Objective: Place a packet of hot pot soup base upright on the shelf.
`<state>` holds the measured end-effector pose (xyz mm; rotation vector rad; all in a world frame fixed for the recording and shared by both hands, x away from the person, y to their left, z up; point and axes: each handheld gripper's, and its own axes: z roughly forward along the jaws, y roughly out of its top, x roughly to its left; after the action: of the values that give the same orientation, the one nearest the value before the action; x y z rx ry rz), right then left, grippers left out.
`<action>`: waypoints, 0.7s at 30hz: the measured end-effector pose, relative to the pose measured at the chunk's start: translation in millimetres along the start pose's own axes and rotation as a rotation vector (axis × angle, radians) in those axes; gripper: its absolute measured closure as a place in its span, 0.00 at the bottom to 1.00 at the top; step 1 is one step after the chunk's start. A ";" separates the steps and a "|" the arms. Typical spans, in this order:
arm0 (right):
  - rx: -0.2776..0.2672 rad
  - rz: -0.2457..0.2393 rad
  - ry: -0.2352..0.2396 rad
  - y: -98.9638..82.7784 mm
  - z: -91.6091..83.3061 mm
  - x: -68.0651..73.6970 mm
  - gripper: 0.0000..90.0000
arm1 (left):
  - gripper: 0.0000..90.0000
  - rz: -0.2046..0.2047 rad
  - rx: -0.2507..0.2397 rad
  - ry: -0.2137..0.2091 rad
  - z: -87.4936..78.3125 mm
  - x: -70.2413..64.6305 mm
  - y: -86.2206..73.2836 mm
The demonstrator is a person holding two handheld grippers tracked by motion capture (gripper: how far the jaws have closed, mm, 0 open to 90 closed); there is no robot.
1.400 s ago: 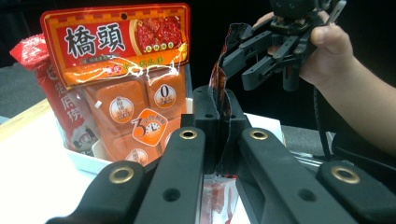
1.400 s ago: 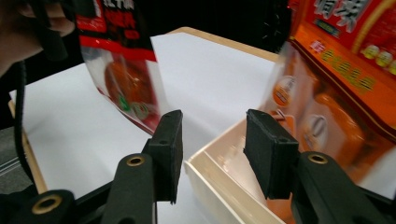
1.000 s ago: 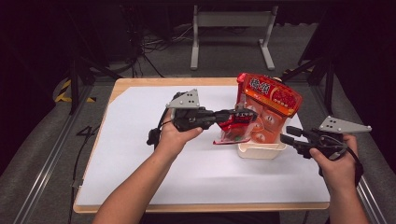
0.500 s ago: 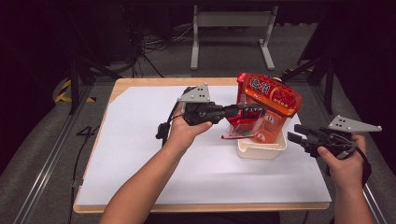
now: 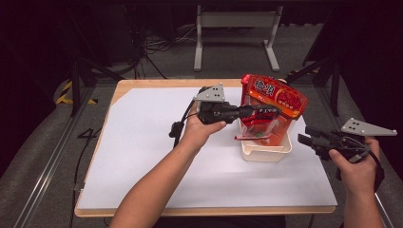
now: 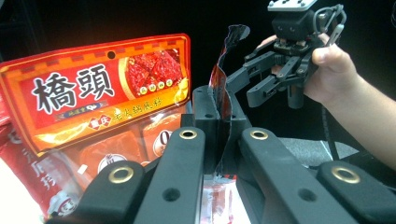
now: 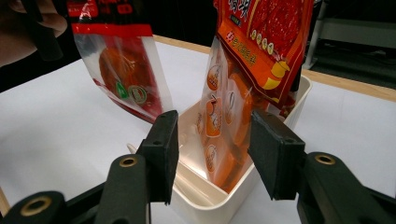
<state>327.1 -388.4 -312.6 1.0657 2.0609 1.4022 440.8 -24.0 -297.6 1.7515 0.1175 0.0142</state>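
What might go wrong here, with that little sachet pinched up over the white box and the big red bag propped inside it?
The left gripper pinches the small sachet only by its thin top edge, so it may slip and fall outside the white box. The big red bag stands tilted in the box and reaches well above its rim; a nudge from the sachet may tip it over. The right gripper is open beside the box, steadying nothing.

High view looks down; both tool views face the white tub (image 5: 266,151) closely.
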 end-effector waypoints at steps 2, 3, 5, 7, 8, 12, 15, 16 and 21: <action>-0.003 0.001 -0.001 0.2 -0.9 -0.2 0.59 | 1.00 0.004 0.001 -0.009 4.4 1.6 -1.0; -0.006 0.003 -0.002 0.3 -1.4 -0.3 0.59 | 1.00 0.006 -0.002 -0.012 6.7 2.4 -1.7; -0.007 0.002 -0.002 0.3 -2.3 -1.0 0.59 | 1.00 0.008 -0.002 -0.023 10.8 4.0 -3.1; -0.009 0.000 -0.001 0.2 -3.0 -1.4 0.59 | 1.00 0.007 0.000 -0.036 15.3 5.2 -5.0; -0.010 0.002 -0.002 0.1 -3.4 -1.4 0.59 | 1.00 0.008 0.001 -0.044 17.6 5.6 -6.0; -0.015 0.000 -0.004 0.5 -6.0 -1.9 0.59 | 1.00 -0.001 0.018 -0.071 26.3 7.1 -11.2; -0.020 0.002 -0.007 0.5 -7.8 -2.3 0.59 | 1.00 -0.006 0.019 -0.086 30.5 7.4 -13.8; -0.020 0.003 -0.010 0.3 -8.9 -2.9 0.59 | 1.00 -0.009 0.023 -0.092 32.3 7.6 -15.3; -0.028 0.006 -0.013 0.2 -11.2 -4.1 0.59 | 1.00 -0.016 0.038 -0.116 40.9 7.1 -20.8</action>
<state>321.7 -398.2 -308.3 1.0675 2.0250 1.4184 449.4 -59.8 -326.0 1.7848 0.0476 -0.1015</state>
